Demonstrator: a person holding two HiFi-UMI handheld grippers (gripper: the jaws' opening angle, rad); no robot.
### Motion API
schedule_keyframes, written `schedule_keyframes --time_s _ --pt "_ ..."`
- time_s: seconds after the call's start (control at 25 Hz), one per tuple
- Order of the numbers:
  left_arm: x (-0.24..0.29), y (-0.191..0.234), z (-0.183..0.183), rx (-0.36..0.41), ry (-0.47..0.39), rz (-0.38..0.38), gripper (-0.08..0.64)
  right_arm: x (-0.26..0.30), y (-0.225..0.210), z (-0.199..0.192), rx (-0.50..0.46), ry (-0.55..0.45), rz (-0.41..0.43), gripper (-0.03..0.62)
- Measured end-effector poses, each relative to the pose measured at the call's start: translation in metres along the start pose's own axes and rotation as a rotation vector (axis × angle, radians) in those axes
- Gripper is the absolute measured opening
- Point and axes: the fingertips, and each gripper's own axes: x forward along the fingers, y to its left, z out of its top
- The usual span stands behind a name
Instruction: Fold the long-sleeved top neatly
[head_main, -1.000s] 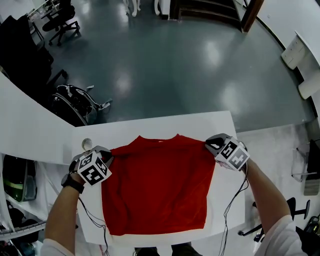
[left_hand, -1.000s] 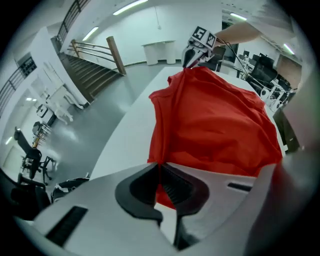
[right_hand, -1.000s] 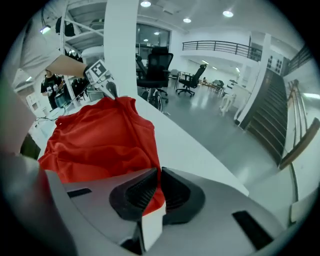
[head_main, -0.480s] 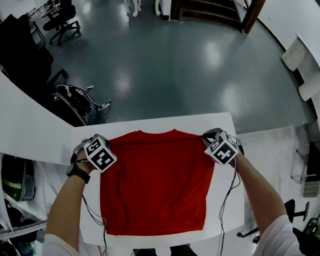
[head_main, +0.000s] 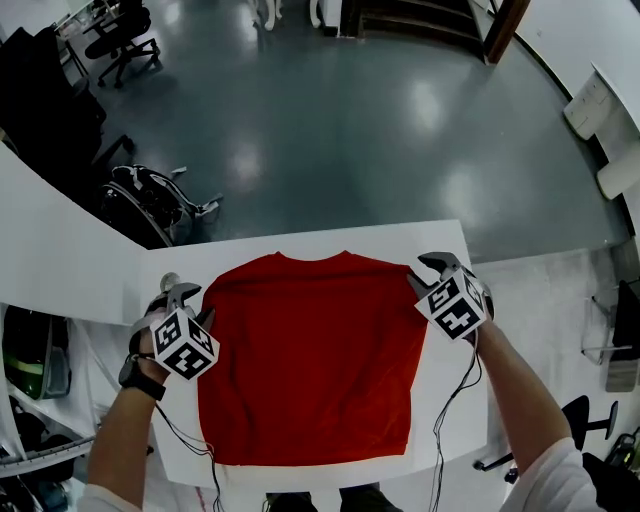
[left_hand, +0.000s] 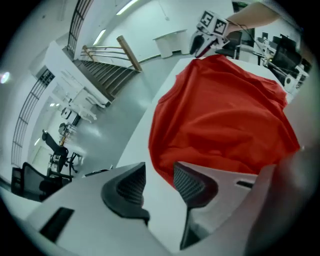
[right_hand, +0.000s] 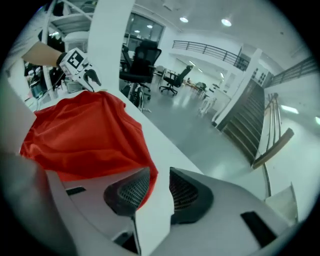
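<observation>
The red long-sleeved top lies flat on the white table, collar at the far edge and no sleeves showing. My left gripper hovers at its far left shoulder. In the left gripper view the jaws of that gripper have just been opening; the cloth's edge lies by the right pad, unpressed. My right gripper is at the far right shoulder. Its jaws have also just been opening, with the red hem loose beside the left pad.
A small round white object sits on the table near the left gripper. Beyond the far edge lies grey floor with a black wheeled chair. Cables hang from both grippers. Narrow strips of table border the top on each side.
Both grippers carried the shoulders away from me, then opened and let them go. The top now lies flatter and farther up the table. The left gripper has drawn back toward me.
</observation>
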Motion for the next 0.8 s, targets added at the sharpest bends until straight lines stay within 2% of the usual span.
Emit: schedule_keyframes --time_s 0.04,0.2,0.32,0.4,0.48,0.56,0.68,0.8 --pt "-0.012 -0.015 0.000 0.042 -0.013 -0.009 0.176 -0.011 0.012 0.001 -0.042 -0.020 0.003 0.128" --pt "-0.044 -0.091 0.001 0.221 -0.049 -0.047 0.176 -0.037 0.060 -0.013 -0.185 -0.031 0.000 0.127" --pt "-0.037 -0.117 -0.002 0.321 -0.018 -0.037 0.176 -0.036 0.085 -0.016 -0.237 -0.028 0.013 0.124" --pt "-0.029 -0.107 0.001 0.288 -0.004 -0.027 0.176 -0.027 0.089 -0.008 -0.221 -0.034 0.033 0.124" --pt "-0.023 -0.087 0.009 0.194 -0.013 -0.032 0.175 -0.018 0.077 0.000 -0.165 -0.037 0.038 0.124" --pt "-0.017 -0.068 0.016 0.138 -0.012 -0.036 0.175 -0.011 0.065 0.007 -0.142 -0.028 0.043 0.124" --pt "-0.021 -0.067 0.027 0.159 -0.022 -0.063 0.175 -0.012 0.075 0.017 -0.166 -0.033 0.111 0.123" --pt "-0.028 -0.097 0.032 0.265 -0.022 -0.103 0.172 -0.024 0.105 0.016 -0.231 -0.035 0.192 0.107"
